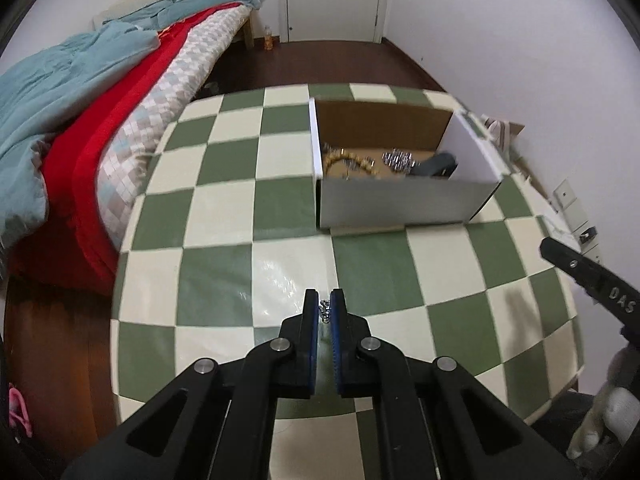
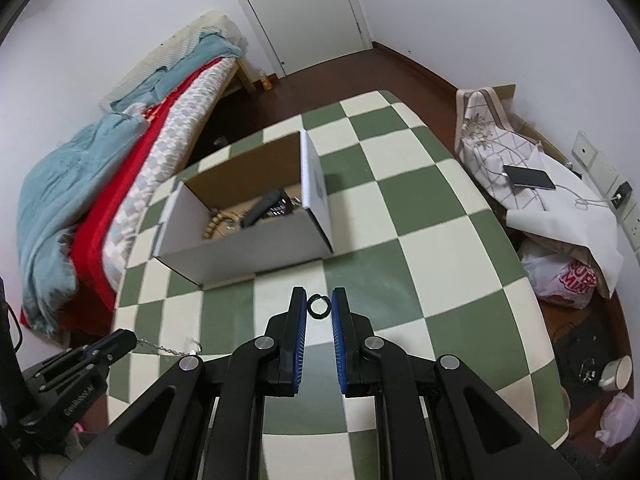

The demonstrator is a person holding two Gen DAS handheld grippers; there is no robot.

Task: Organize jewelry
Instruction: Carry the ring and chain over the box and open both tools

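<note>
silver chain (image 1: 324, 310) pinched between the closed left gripper (image 1: 324, 307) fingers; only the right wrist view shows it trailing (image 2: 160, 347) over the checkered table (image 2: 420, 208). black ring (image 2: 318, 305) lies between the parted right gripper (image 2: 319, 306) fingers. white box (image 1: 400, 204) beyond holds jewelry.

White raised letters "DAS" stood on the black plastic finger of the right gripper (image 1: 549, 249), seen from the left wrist. On the white plastic shopping bag (image 2: 560, 278) beside the table, red lettering was only partly legible, roughly "MIN". Small print on the left gripper (image 2: 130, 338) body was too blurred to read.
</note>
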